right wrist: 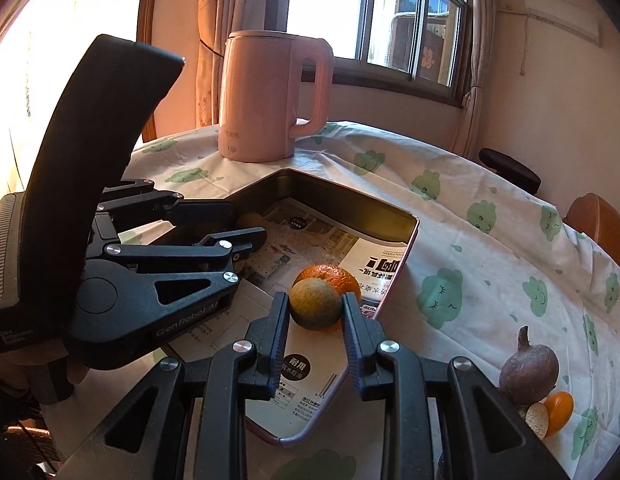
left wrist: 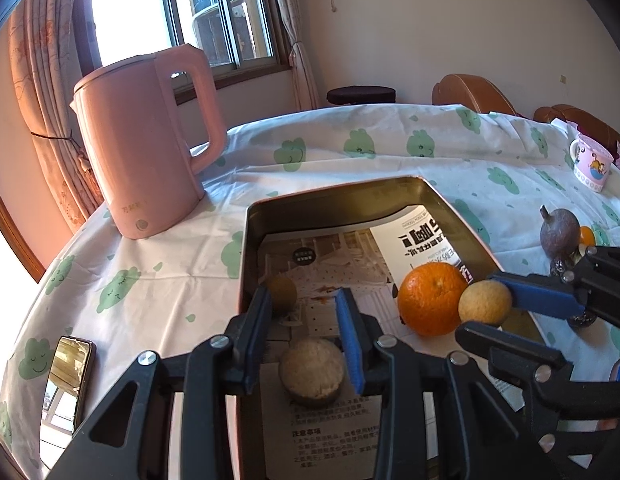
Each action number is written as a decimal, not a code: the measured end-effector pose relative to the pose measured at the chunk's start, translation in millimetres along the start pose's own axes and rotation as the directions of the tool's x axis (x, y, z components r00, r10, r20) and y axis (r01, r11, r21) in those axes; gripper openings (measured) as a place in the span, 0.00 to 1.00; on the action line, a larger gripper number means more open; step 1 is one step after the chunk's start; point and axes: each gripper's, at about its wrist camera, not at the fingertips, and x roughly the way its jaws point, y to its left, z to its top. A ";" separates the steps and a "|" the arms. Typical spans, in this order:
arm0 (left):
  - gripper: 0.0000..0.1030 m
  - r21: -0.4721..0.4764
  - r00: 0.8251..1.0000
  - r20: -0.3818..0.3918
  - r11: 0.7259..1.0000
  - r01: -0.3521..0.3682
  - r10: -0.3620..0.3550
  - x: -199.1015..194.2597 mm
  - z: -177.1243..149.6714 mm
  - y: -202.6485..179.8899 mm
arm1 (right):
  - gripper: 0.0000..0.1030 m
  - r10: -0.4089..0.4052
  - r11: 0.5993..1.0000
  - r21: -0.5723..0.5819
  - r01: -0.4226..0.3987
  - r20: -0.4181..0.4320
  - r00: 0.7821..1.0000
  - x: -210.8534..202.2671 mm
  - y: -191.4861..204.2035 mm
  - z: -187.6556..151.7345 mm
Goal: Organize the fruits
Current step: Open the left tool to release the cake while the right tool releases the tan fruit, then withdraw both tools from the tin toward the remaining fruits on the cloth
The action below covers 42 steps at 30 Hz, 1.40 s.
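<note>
A round surface point(right wrist: 489, 248) draped in a frog-print cloth carries a pink kettle point(left wrist: 146, 148) and, in front of it, an open metal tin point(left wrist: 457, 216) lined with printed paper, where the fruit is being gathered. Judging by the layout, the step in hand is setting a small yellow-green fruit point(right wrist: 315, 303) down inside the tin, touching a larger orange point(left wrist: 431, 298) already there. The right hand-held gripper point(right wrist: 315, 312) has a finger on each side of that fruit; whether the pads are pressing it or have just let go cannot be told. The left hand-held gripper point(left wrist: 306, 320) hangs over the tin's near end with its fingers spread and nothing between them; a pale round fruit point(left wrist: 311, 370) lies on the paper just below and between its tips, and another small brownish fruit point(left wrist: 282, 290) sits beyond its left finger by the tin wall. Outside the tin, at the right, a dark purple fruit point(right wrist: 529, 370) with a stalk, a small orange one point(right wrist: 559, 406) and a halved piece point(right wrist: 537, 418) wait on the cloth. The next move likely calls for freeing the right fingers without rolling the fruit, then reaching right for those leftovers.
</note>
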 end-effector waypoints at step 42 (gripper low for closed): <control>0.70 -0.108 0.984 0.178 0.994 0.014 0.006 -46.0 -5.1 4.1 | 0.50 -0.095 0.994 0.068 0.088 0.106 0.990 -53.6 -24.9 -17.3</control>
